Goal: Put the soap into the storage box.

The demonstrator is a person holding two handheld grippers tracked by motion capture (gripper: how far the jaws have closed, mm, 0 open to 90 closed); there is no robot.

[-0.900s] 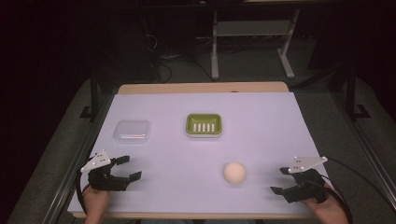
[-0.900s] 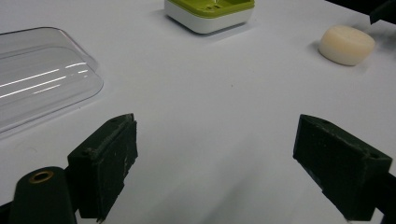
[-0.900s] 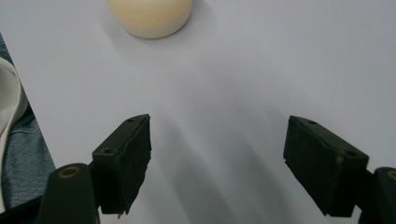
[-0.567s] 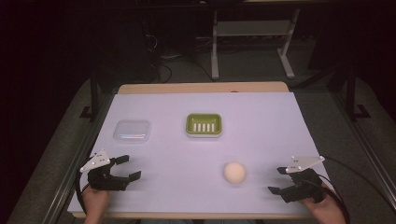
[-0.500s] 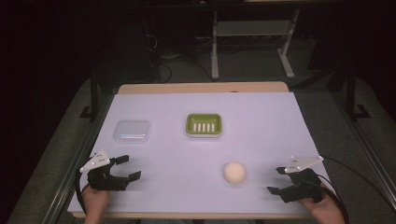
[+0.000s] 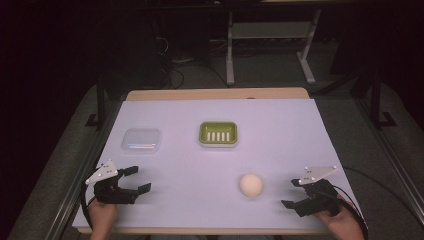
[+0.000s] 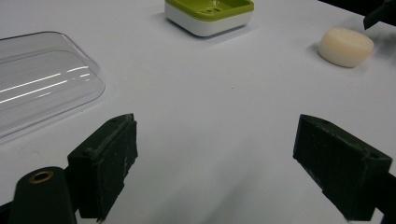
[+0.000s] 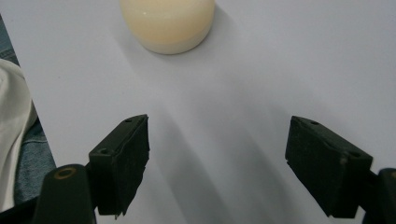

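Observation:
A round cream soap bar (image 6: pixel 251 185) lies on the white table (image 6: pixel 280 135), front right of centre; it also appears in the left gripper view (image 7: pixel 346 46) and the right gripper view (image 8: pixel 167 21). My right gripper (image 6: pixel 291 193) stands open just right of the soap, jaws pointing at it, with nothing between them (image 8: pixel 217 163). A green soap dish (image 6: pixel 218 134) with a white base sits at the middle (image 7: pixel 209 14). My left gripper (image 6: pixel 138 179) rests open and empty at the front left (image 7: pixel 215 172).
A clear plastic lid (image 6: pixel 142 140) lies left of the dish, just beyond my left gripper (image 7: pixel 42 84). The table's front edge runs close to both hands. Dark floor, cables and a white stand's legs (image 6: pixel 270 45) lie beyond the far edge.
My right gripper has crept a little left toward the soap. The left gripper and the objects have stayed put.

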